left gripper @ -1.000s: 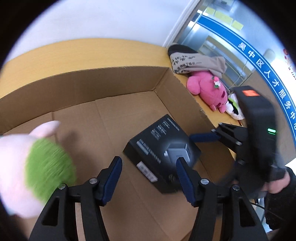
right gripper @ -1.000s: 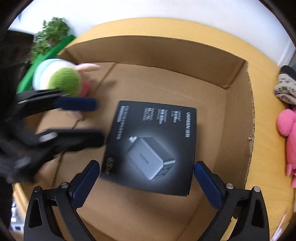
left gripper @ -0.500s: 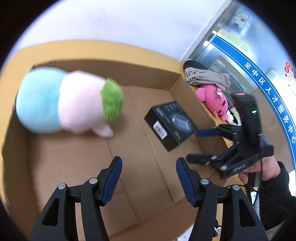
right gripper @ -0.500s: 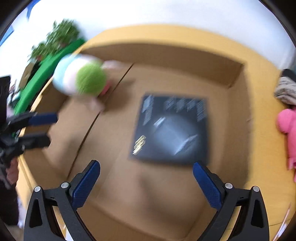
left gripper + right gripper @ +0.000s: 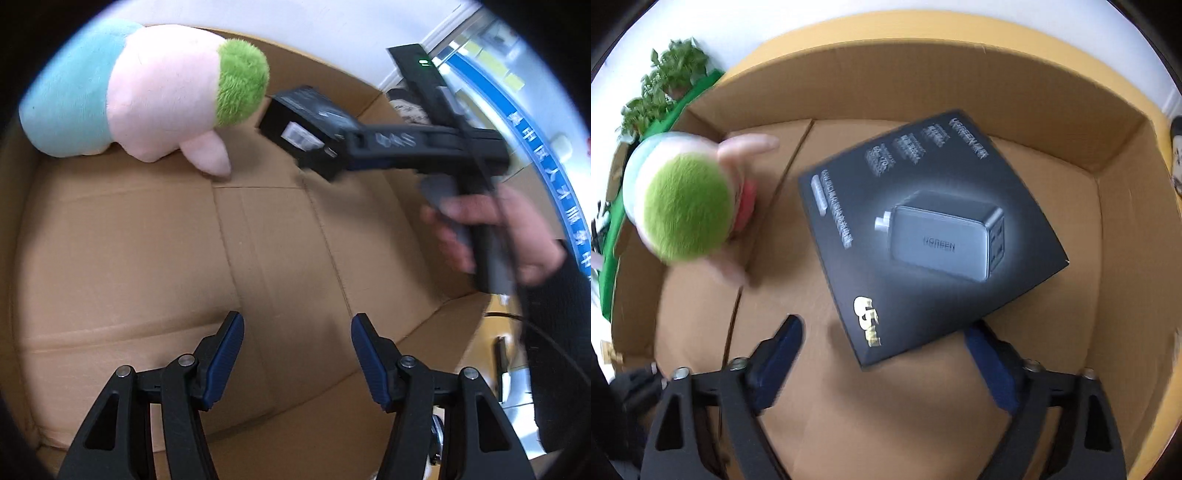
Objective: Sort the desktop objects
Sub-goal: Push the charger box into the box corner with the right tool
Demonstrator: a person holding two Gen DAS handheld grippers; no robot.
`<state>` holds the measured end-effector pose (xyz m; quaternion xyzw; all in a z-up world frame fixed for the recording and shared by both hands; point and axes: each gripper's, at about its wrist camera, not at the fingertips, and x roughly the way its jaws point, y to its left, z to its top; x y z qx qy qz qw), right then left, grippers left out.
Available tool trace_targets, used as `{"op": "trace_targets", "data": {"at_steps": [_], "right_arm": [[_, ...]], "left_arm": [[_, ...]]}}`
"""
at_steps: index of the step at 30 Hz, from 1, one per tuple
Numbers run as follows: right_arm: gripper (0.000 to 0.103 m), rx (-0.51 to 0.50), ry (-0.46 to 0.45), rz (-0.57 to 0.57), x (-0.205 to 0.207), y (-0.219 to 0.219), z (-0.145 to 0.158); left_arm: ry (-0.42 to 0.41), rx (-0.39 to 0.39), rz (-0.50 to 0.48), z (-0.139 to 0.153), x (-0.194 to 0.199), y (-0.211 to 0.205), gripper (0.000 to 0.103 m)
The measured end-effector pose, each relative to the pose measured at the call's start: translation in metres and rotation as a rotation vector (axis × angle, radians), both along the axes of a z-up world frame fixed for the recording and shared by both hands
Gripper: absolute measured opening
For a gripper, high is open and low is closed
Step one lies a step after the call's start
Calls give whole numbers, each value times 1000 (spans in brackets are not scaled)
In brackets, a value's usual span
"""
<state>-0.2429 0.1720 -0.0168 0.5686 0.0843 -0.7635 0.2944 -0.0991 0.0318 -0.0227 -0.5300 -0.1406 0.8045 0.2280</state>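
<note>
Hovering over the cardboard box (image 5: 1071, 122), my right gripper (image 5: 886, 347) is spread wide and empty; the black charger box (image 5: 931, 232) lies just ahead between its fingers, turned diagonally. My left gripper (image 5: 297, 345), also spread and empty, sits farther off.

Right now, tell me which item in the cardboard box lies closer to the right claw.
The black UGREEN charger box: its near corner lies between the open right claw fingers, while the plush toy sits off by the left wall.
</note>
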Motion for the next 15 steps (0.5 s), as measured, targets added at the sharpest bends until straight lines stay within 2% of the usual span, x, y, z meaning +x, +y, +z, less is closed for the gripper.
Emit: {"op": "trace_targets", "data": {"at_steps": [3,5,7,10,13,15], "right_arm": [[95,-67,65,-95,-7,13,8],[95,-83,70,-133,-6,21,12],[95,-77,73,-97,8,28,25],[95,-39,122,30,39,32,47],[96,11,125,114,63,40,52],[96,9,110,125,62,43,54]], "left_arm": [[-7,-14,5,-3,1,-3,60],[-3,-9,9,-3,2,-5,60],[-2,-9,24,-3,3,-9,60],[-2,8,41,-3,3,-15,60],[2,6,52,-3,4,-19,60],[7,6,59,-3,5,-21,60]]}}
